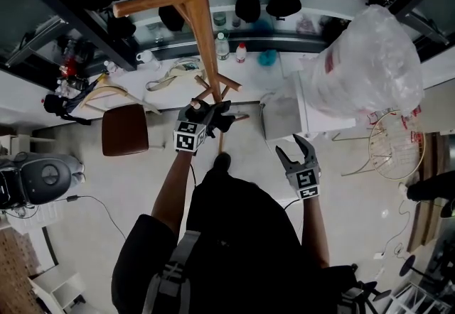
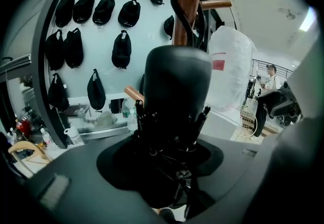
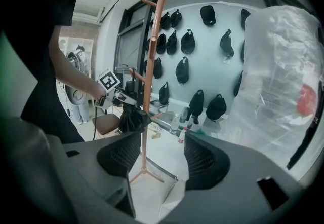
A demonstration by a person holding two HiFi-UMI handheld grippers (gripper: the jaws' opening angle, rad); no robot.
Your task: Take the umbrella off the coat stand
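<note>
A wooden coat stand (image 1: 202,28) rises straight ahead of me, with pegs branching off its pole. My left gripper (image 1: 213,112) sits right against the pole, shut on a folded black umbrella (image 1: 222,121). In the left gripper view the umbrella (image 2: 177,96) fills the space between the jaws, and its black strap (image 2: 178,12) still loops up around the stand (image 2: 185,10). The right gripper view shows the umbrella (image 3: 132,119) hanging beside the pole (image 3: 151,66). My right gripper (image 1: 293,149) hovers to the right, open, with nothing between its fingers.
A large bundle wrapped in clear plastic (image 1: 366,64) stands to the right on a white cabinet. A brown stool (image 1: 124,129) is to the left of the stand. Behind it are a counter (image 1: 259,71) with bottles and a wall hung with black bags (image 3: 188,40). A wire basket (image 1: 398,145) sits at far right.
</note>
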